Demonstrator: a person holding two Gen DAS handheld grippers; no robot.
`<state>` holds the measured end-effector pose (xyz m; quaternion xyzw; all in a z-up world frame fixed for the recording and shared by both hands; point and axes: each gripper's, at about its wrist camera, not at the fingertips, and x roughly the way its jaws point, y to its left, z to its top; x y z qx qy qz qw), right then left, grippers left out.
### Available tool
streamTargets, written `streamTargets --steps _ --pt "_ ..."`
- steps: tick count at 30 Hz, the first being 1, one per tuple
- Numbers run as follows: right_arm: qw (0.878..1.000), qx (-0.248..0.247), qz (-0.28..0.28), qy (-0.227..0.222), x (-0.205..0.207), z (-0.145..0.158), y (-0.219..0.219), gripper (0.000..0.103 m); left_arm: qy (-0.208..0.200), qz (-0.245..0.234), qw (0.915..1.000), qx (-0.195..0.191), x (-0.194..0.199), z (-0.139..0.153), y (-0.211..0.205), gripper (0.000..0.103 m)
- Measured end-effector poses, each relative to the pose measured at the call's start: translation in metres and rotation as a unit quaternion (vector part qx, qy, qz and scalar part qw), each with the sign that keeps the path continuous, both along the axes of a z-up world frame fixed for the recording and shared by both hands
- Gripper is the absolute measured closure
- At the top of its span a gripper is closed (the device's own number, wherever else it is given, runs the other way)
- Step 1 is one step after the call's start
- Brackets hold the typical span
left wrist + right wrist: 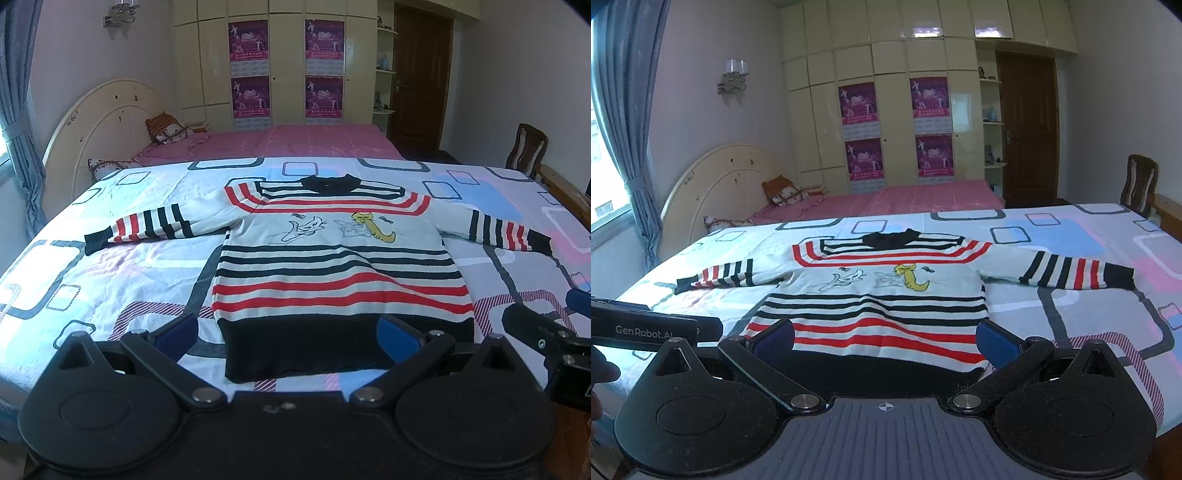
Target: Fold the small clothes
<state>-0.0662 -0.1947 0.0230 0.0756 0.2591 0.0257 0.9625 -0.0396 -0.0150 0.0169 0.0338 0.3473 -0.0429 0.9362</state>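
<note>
A small striped sweater (332,258) (879,314), white with red and navy bands, a dark collar and cartoon figures on the chest, lies flat and face up on the patterned bedsheet (110,277), both sleeves spread sideways. My left gripper (290,332) hovers open above the near edge of the bed, its blue pads either side of the dark hem, holding nothing. My right gripper (886,338) is open too, over the lower hem, nothing between its pads. The right gripper's body (546,332) shows at the right edge of the left wrist view.
A second bed with a pink sheet (295,142) and pillows (166,129) lies beyond. A cream wardrobe (886,110) with purple posters fills the back wall, beside a brown door (1027,129). A wooden chair (1139,182) stands at the right, curtains (624,129) at the left.
</note>
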Motion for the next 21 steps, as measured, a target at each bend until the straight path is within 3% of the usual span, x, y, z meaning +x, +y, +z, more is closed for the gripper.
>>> streamTargets --steps 21 --pt "1.000 0.002 -0.006 0.002 0.0039 -0.0021 -0.0053 0.000 0.005 0.000 1.0000 0.001 0.0058 -0.0035 -0.0058 0.000"
